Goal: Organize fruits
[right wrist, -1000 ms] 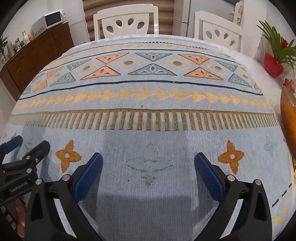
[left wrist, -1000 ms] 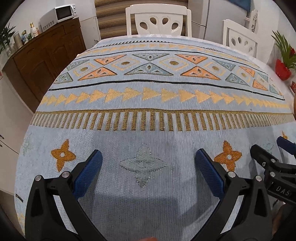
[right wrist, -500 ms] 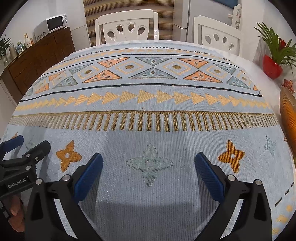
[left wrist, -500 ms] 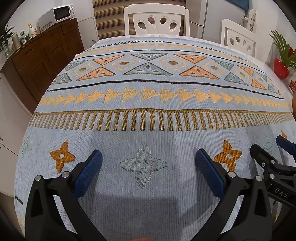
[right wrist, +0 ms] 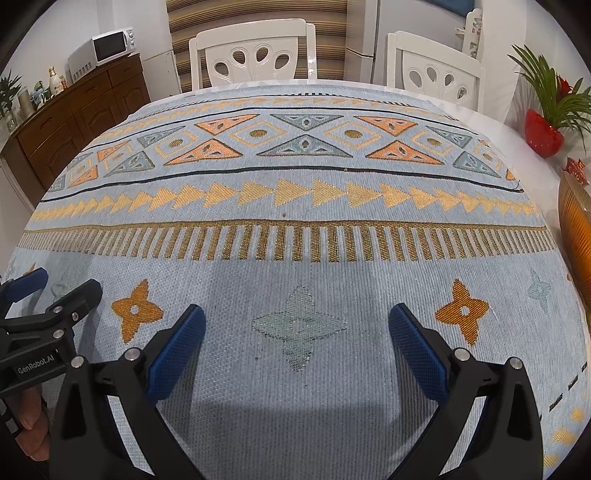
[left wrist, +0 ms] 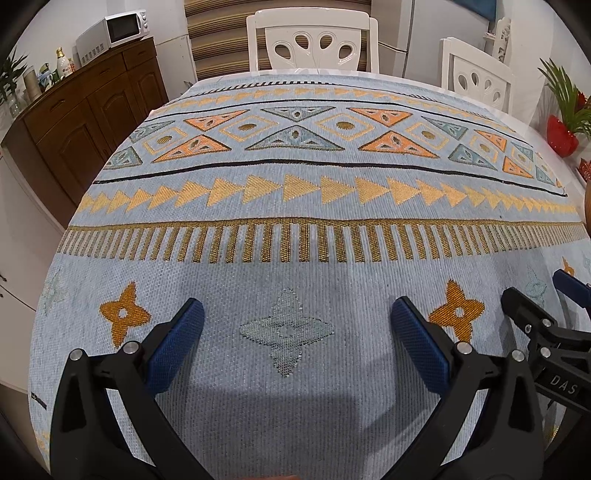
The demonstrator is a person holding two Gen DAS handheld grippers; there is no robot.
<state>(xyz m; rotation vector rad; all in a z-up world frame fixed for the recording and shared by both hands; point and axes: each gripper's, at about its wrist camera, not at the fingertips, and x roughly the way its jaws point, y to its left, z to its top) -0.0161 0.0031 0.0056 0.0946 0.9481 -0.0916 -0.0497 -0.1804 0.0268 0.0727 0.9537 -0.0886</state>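
No fruit shows in either view. My left gripper [left wrist: 295,328] is open over the near part of the patterned tablecloth [left wrist: 295,184], with nothing between its blue pads. My right gripper [right wrist: 297,328] is open too and holds nothing. Each gripper shows in the other's view: the right gripper [left wrist: 546,306] at the right edge of the left wrist view, the left gripper [right wrist: 48,291] at the left edge of the right wrist view. An amber ribbed bowl [right wrist: 576,229] stands at the far right edge of the right wrist view, cut off by the frame.
Two white chairs [right wrist: 255,55] [right wrist: 436,70] stand at the table's far side. A brown sideboard [left wrist: 85,110] with a microwave [left wrist: 114,33] runs along the left wall. A red pot with a green plant [right wrist: 546,129] sits at the table's right side. A person's fingers [right wrist: 33,424] hold the left gripper.
Both grippers have drawn back or risen a little, so more of the chairs and room shows. The jaws have stayed open.
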